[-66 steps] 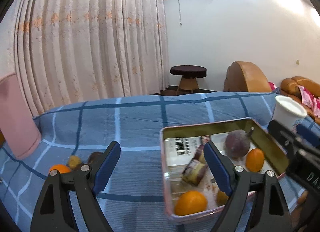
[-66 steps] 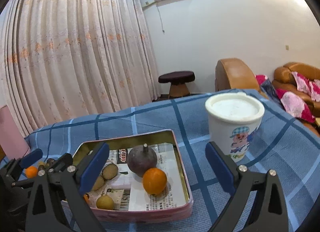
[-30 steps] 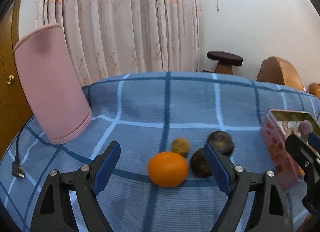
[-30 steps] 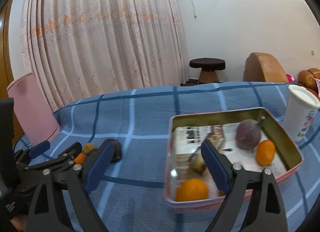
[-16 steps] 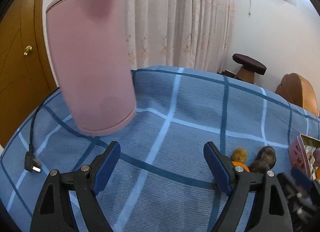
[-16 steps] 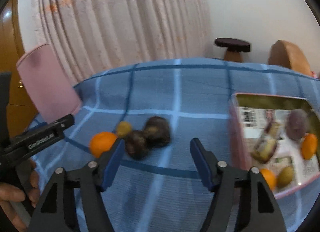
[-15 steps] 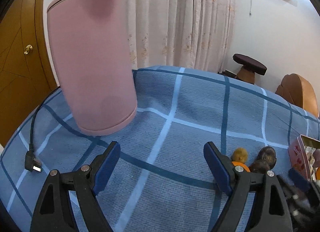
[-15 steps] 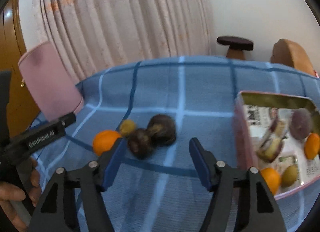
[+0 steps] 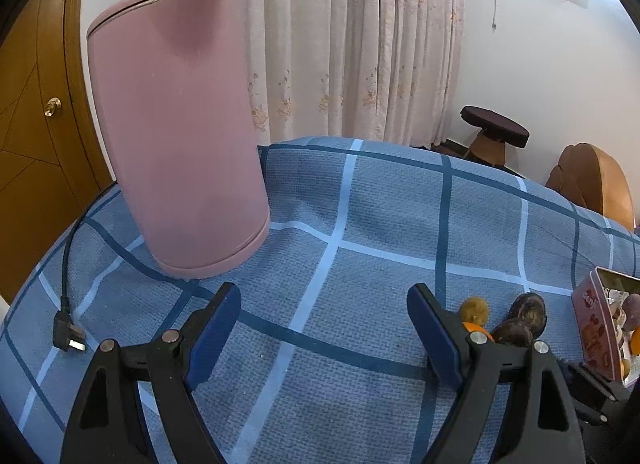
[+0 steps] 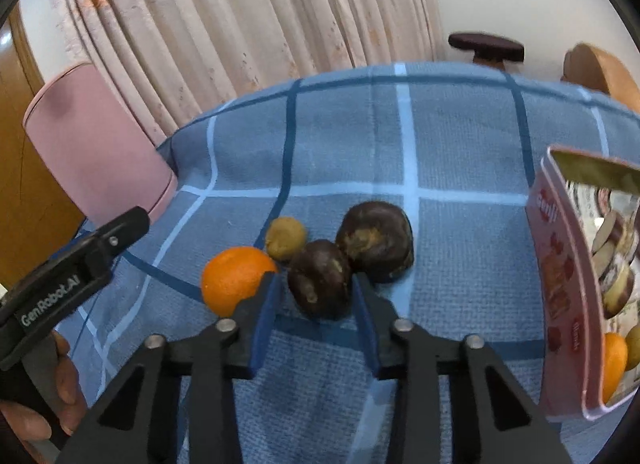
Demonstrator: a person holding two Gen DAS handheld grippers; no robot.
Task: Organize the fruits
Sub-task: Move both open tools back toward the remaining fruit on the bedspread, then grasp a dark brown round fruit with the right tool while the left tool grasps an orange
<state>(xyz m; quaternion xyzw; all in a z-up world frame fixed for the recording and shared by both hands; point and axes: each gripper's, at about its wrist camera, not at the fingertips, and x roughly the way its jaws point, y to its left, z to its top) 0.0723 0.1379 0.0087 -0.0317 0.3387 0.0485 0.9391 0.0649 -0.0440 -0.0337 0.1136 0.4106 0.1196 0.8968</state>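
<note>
In the right wrist view my right gripper [image 10: 314, 284] has closed around the nearer dark brown fruit [image 10: 319, 284] on the blue checked cloth, its pads touching both sides. A second dark fruit [image 10: 376, 240] lies just behind it, an orange [image 10: 234, 278] at the left pad, and a small tan fruit [image 10: 286, 242] beyond. The pink tin [image 10: 560, 264] with fruits inside stands at the right. My left gripper [image 9: 324, 324] is open and empty over bare cloth; the same fruits [image 9: 520, 320] sit past its right finger.
A tall pink cylinder [image 9: 180, 143] stands at the back left of the table, with a black power plug and cord [image 9: 66, 328] beside it. Curtains, a stool and a brown chair are behind the table. The table edge curves close at the left.
My right gripper has moved in toward the loose fruits and narrowed from wide open to closed on the nearer dark fruit. My left gripper has barely moved and stays open.
</note>
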